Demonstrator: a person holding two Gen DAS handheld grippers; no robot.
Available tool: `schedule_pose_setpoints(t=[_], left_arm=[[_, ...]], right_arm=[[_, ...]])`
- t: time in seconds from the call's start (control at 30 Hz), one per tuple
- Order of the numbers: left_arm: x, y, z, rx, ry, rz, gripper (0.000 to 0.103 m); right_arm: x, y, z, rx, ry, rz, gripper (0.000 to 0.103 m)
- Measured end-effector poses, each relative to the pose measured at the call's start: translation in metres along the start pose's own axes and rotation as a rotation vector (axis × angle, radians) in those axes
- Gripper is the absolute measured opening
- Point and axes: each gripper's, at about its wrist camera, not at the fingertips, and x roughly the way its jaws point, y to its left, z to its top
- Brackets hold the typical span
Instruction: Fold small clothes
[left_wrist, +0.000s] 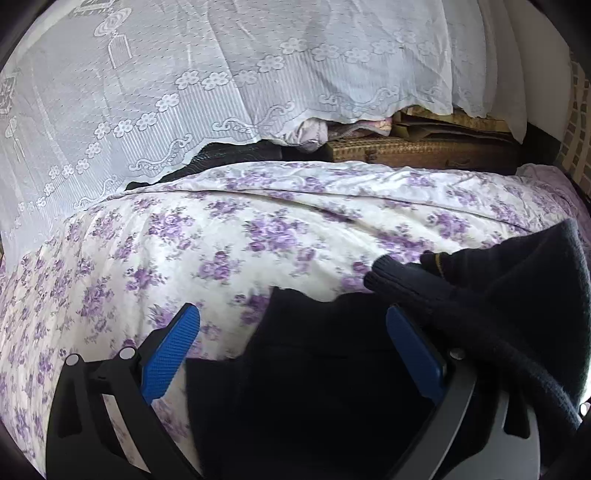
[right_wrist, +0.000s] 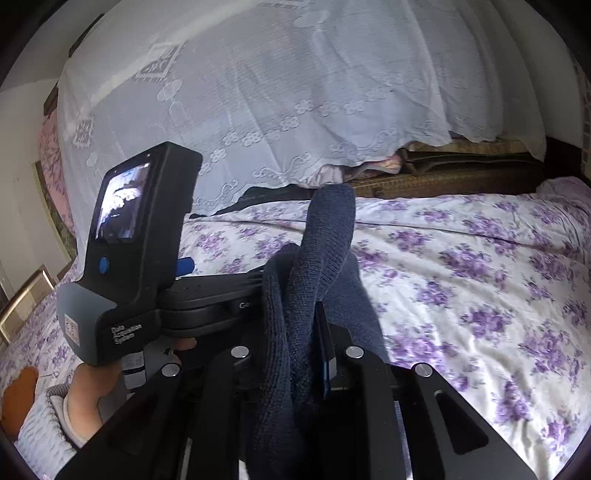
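Note:
A dark navy knit garment (left_wrist: 314, 369) lies on the floral bedspread (left_wrist: 221, 240), with a sleeve (left_wrist: 424, 295) draped over the right side. My left gripper (left_wrist: 291, 332) is open, its blue pads (left_wrist: 166, 358) spread on either side of the garment's edge. In the right wrist view, my right gripper (right_wrist: 306, 332) is shut on a bunched fold of the navy garment (right_wrist: 317, 258), which stands up above the fingers. The left gripper's body (right_wrist: 129, 258) sits just to its left.
A white lace cover (left_wrist: 221, 74) drapes over stacked items behind the bed. A woven basket (left_wrist: 406, 147) and folded cloths sit under its edge. The purple floral bedspread (right_wrist: 480, 277) extends right. The person's hand and sleeve (right_wrist: 74, 398) show at lower left.

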Motion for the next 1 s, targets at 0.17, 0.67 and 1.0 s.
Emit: schedule_pose_setpoints(t=[0.17,0.67,1.0], left_arm=[[0.020,0.035,0.001,-0.090,0.035,0.005,0.099],[0.033,0.113,-0.002,-0.204,0.048,0.031,0.099],[0.069,0.151,-0.022,-0.277,0.164,0.100,0.099]], right_arm=[[0.009,0.029,-0.001,-0.036,0.023,0.008,0.018],[0.058,0.102,-0.001,-0.095,0.092,0.034,0.019],[0.092,0.130,-0.039,-0.211,0.189,-0.017,0.023]])
